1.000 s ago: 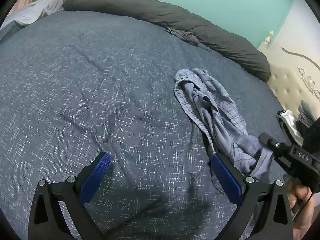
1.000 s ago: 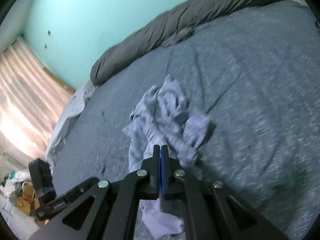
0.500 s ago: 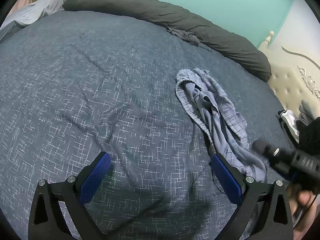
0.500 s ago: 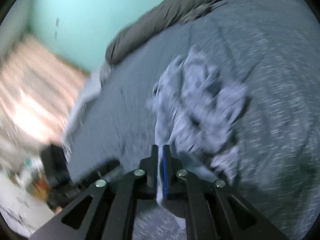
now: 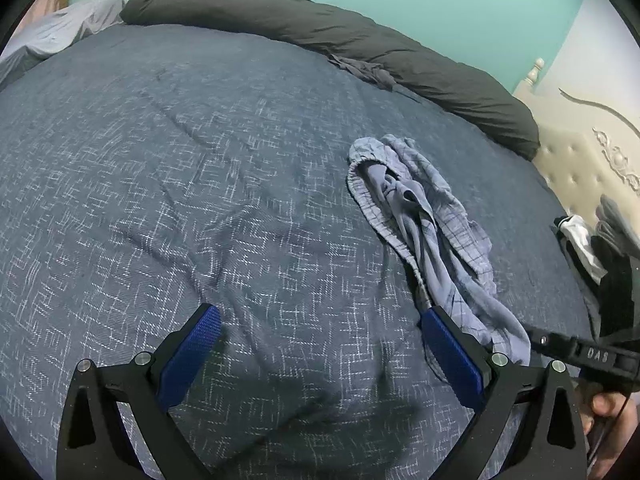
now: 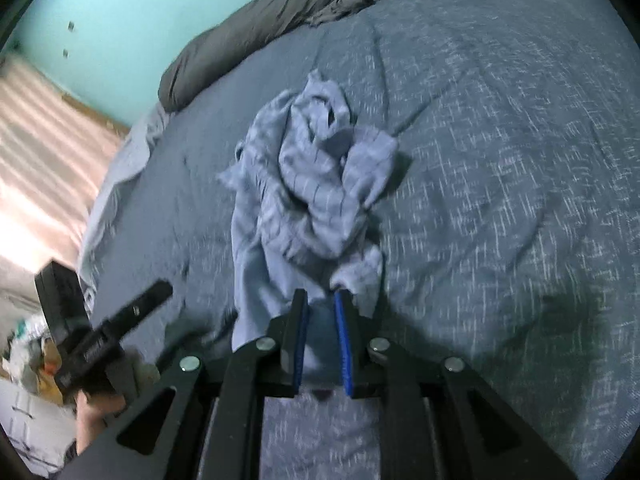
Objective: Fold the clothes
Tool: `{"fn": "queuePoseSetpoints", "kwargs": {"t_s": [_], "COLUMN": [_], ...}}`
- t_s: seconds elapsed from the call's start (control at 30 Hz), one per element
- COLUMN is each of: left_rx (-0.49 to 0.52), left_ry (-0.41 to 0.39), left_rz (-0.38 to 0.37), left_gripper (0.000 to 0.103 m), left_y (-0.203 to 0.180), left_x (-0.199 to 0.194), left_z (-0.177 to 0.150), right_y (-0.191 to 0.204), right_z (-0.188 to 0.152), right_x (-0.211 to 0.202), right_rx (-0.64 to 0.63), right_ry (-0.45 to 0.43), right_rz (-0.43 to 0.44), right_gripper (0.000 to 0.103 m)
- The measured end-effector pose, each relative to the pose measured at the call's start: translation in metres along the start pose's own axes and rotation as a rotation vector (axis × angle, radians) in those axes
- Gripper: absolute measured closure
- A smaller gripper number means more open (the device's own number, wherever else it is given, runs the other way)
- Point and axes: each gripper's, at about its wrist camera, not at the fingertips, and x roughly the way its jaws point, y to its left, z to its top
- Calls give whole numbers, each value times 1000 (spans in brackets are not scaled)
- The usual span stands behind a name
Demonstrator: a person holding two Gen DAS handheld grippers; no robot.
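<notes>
Blue flecked bedspread (image 5: 200, 200) under both tools, dark rolled duvet (image 5: 320, 36) along teal wall. Crumpled pale-blue checked shorts (image 5: 420, 216) lie on bed. Left gripper (image 5: 320, 340) jaws spread wide, empty; shorts just beside its right finger. Right gripper (image 6: 322, 312) jaws slightly parted, cloth hem between them, grip uncertain

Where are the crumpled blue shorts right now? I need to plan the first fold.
In the left wrist view the blue shorts lie right of centre on the bedspread, beside the left gripper's right finger.
</notes>
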Motion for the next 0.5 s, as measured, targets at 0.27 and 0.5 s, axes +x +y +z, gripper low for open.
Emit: {"fn": "queuePoseSetpoints", "kwargs": {"t_s": [0.27,0.5], "left_rx": [2,12], "left_ry": [-11,4], "left_rz": [4,10], "left_gripper": [0,0], "left_y": [1,3], "left_x": [-7,-2], "left_z": [-3,-4], "right_y": [22,15], "right_z": [-7,14], "right_x": [33,32], "right_rx": [-66,-27], "right_ry": [35,-8], "right_rz": [52,59], "right_gripper": [88,88]}}
